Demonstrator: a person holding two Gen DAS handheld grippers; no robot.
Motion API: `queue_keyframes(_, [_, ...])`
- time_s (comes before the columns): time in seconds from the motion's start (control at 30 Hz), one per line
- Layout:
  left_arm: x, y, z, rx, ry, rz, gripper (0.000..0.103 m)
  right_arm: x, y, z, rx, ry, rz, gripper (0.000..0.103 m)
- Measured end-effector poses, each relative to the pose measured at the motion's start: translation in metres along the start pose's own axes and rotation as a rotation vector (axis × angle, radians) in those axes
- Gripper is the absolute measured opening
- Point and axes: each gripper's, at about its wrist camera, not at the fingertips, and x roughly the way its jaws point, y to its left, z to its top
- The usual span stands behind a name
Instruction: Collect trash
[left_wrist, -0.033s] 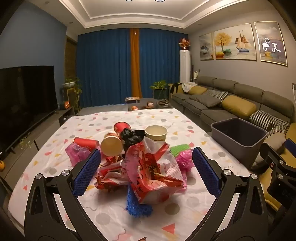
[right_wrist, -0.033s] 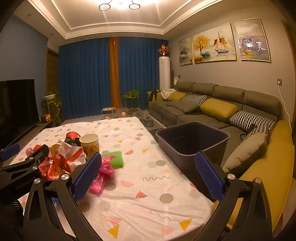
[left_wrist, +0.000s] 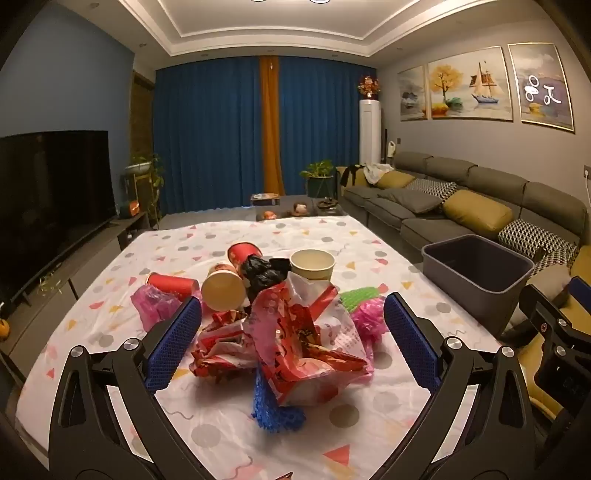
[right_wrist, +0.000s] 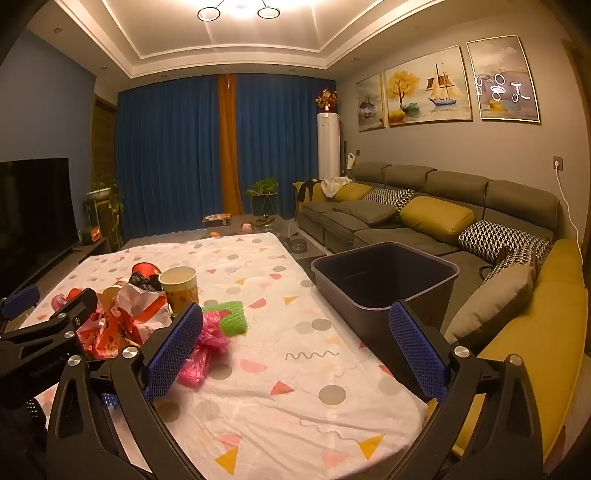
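The left tongs (left_wrist: 291, 343) are spread wide and grasp nothing; between their blue pads (left_wrist: 173, 349) in the left wrist view lies the heap of trash on the worktop (left_wrist: 207, 424), with a crumpled red-and-white wrapper (left_wrist: 295, 343) nearest and a blue mesh scrap (left_wrist: 275, 410) at its near edge. Farther off stand a tan paper cup (left_wrist: 313, 264), upright, a second cup (left_wrist: 223, 290) tipped on its side, a black bag (left_wrist: 264, 275), a red cup (left_wrist: 171, 284) lying at the left, and a green foam net (left_wrist: 358, 297) beside a pink bag (left_wrist: 367, 321) at the right. The right tongs (right_wrist: 295, 354) are also released, over bare cloth, with the pink bag just beside their left pad (right_wrist: 173, 356). The gray bin (right_wrist: 384, 280) sits at the worktop's right edge; nothing shows in the part of its inside that is visible.
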Motion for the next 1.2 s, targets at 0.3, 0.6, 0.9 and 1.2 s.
queue_keyframes(0.3, [-0.0028,0.0036,-0.0012,-0.012,-0.007,-0.003,0.097,0.0,-0.0003,-0.0001,0.004,0.0,0.002,0.098])
queue_keyframes(0.6, [-0.0008,0.0054,-0.001,-0.027,0.004,-0.001,0.097,-0.0014,-0.001,0.0002,0.003,-0.001,0.001,0.098])
queue_keyframes(0.9, [-0.0013,0.0052,-0.0003,-0.03,0.003,-0.003,0.097,-0.002,-0.0016,0.0007,0.004,-0.002,0.0,0.098])
queue_keyframes(1.2, [-0.0017,0.0047,-0.0006,-0.031,0.0,-0.003,0.097,-0.0054,-0.0048,0.0023,0.005,-0.004,0.0,0.098])
